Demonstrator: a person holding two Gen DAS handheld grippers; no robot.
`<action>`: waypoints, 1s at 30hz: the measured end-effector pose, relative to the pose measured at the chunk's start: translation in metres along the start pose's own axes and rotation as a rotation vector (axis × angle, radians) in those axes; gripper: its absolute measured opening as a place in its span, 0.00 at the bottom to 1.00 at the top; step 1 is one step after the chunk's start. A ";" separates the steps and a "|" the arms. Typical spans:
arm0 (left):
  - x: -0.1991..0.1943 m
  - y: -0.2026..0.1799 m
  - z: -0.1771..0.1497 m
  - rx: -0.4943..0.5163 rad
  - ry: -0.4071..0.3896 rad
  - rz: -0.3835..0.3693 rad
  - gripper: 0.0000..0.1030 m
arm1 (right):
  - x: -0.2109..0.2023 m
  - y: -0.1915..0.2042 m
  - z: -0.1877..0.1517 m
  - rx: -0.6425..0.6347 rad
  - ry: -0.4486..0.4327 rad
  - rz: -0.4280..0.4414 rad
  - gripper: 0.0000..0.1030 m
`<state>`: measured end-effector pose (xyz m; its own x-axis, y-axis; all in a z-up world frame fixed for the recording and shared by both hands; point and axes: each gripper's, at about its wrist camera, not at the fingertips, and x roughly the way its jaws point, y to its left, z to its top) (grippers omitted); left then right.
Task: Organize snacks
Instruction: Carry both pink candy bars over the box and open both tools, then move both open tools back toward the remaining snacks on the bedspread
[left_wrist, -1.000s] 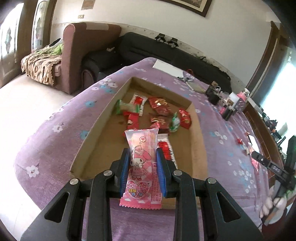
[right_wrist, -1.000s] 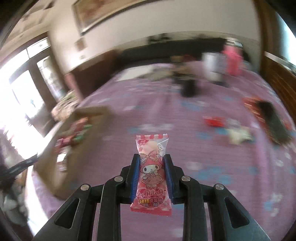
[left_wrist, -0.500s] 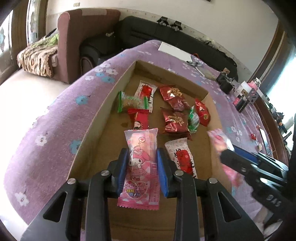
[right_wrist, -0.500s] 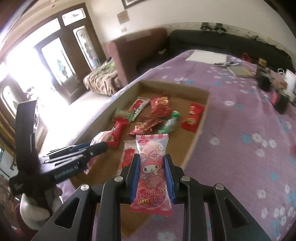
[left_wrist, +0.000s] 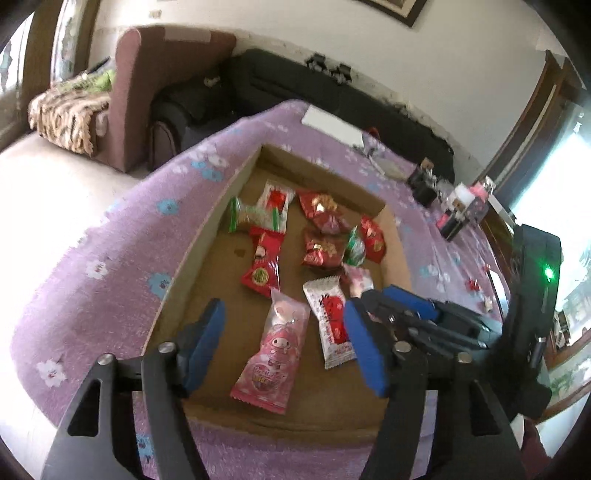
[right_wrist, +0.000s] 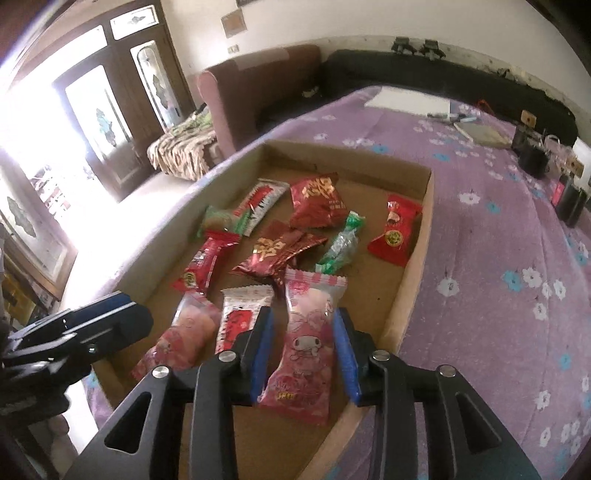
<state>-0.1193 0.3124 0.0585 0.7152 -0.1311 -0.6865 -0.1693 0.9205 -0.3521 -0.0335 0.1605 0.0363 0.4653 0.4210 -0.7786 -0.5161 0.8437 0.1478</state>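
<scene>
Two pink character-print snack packets are what I am handling, one per gripper, both over the shallow cardboard tray (left_wrist: 207, 236) on the purple flowered bed cover (left_wrist: 92, 236).

In the left wrist view, the first pink packet (left_wrist: 275, 350) lies flat on the tray floor near its close edge. Its long axis runs roughly away from me, top crimp tilted slightly right toward the far side, printed face up. It is a glossy pink wrapper with a cartoon rabbit figure and a clear upper part. My left gripper (left_wrist: 284, 347) has just been opening: its blue fingers (left_wrist: 205, 343) stand wide apart on either side of the packet, touching nothing, so the packet lies free between them.

In the right wrist view, the second pink packet (right_wrist: 308, 343) points away from me along my right gripper (right_wrist: 303, 350), its striped crimp farthest out, rabbit face up. The right fingers (right_wrist: 262, 350) have just been opening too; narrow gaps show along both sides of the wrapper, so they no longer pinch it. The packet appears to lie in the tray's near right part, beside a white-and-red packet (right_wrist: 240, 314).
</scene>
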 end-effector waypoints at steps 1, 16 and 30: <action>-0.004 -0.002 0.000 0.000 -0.014 0.003 0.65 | -0.004 0.001 -0.001 -0.006 -0.011 0.002 0.33; -0.030 -0.073 -0.041 0.054 0.007 -0.215 0.79 | -0.138 -0.068 -0.064 0.052 -0.238 -0.134 0.52; -0.038 -0.162 -0.048 0.172 0.154 -0.304 0.79 | -0.263 -0.174 -0.168 0.321 -0.342 -0.342 0.62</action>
<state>-0.1520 0.1508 0.1106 0.6030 -0.4494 -0.6591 0.1609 0.8777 -0.4513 -0.1866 -0.1525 0.1130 0.8007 0.1457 -0.5811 -0.0763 0.9869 0.1423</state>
